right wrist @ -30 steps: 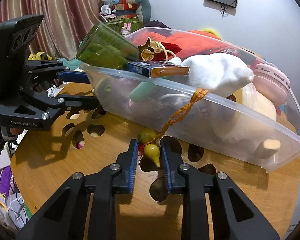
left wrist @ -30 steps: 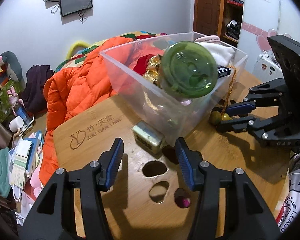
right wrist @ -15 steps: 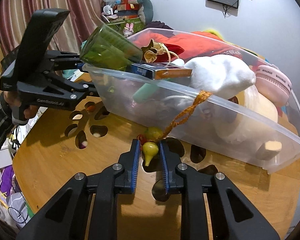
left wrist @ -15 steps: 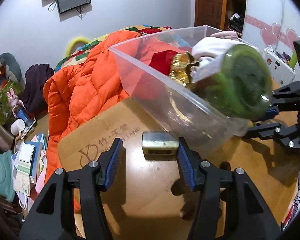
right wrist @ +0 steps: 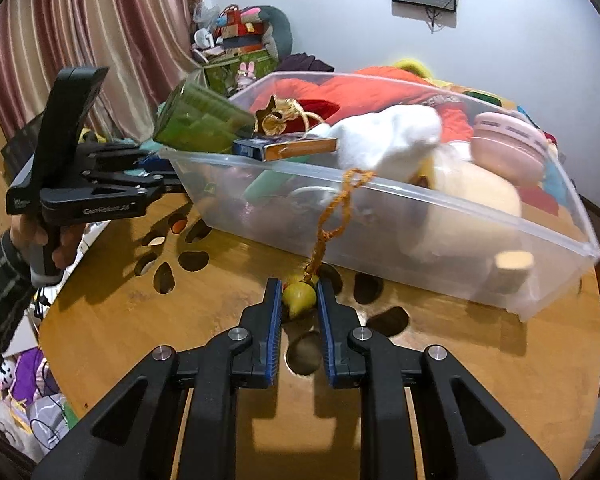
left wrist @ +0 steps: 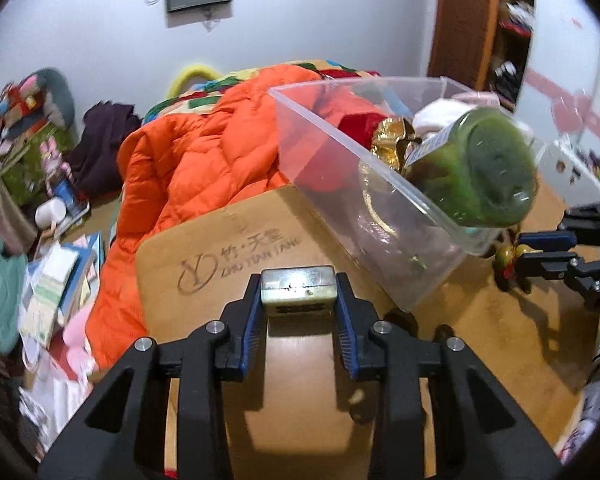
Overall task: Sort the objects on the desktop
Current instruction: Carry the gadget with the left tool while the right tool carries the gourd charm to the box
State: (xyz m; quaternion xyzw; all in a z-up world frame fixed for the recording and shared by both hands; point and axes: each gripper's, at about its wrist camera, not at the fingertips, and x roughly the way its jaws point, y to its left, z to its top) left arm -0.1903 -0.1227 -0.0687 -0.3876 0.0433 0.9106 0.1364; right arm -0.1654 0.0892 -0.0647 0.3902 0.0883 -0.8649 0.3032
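Observation:
A clear plastic bin [left wrist: 340,152] [right wrist: 420,216] full of objects stands on the round wooden table [left wrist: 480,340] [right wrist: 140,328]. My left gripper [left wrist: 299,292] is shut on a small rectangular metal tin [left wrist: 298,290] near the table's left edge. My right gripper [right wrist: 299,294] is shut on a yellow-green gourd charm [right wrist: 298,296]; its orange cord [right wrist: 332,216] runs up over the bin's rim. A green glass jar [left wrist: 476,172] [right wrist: 200,124] leans out over the bin's corner. The right gripper also shows in the left wrist view [left wrist: 540,248].
The bin holds a white plush [right wrist: 384,140], a pink round case [right wrist: 508,148], a blue box [right wrist: 284,146] and a gold ornament [left wrist: 392,144]. The table has oval cut-out holes [right wrist: 192,260]. An orange jacket [left wrist: 204,168] lies behind the table. Clutter covers the floor at left [left wrist: 48,280].
My left gripper moved forward to the tin and closed on it. My right gripper closed on the gourd charm and stays by the bin's near wall.

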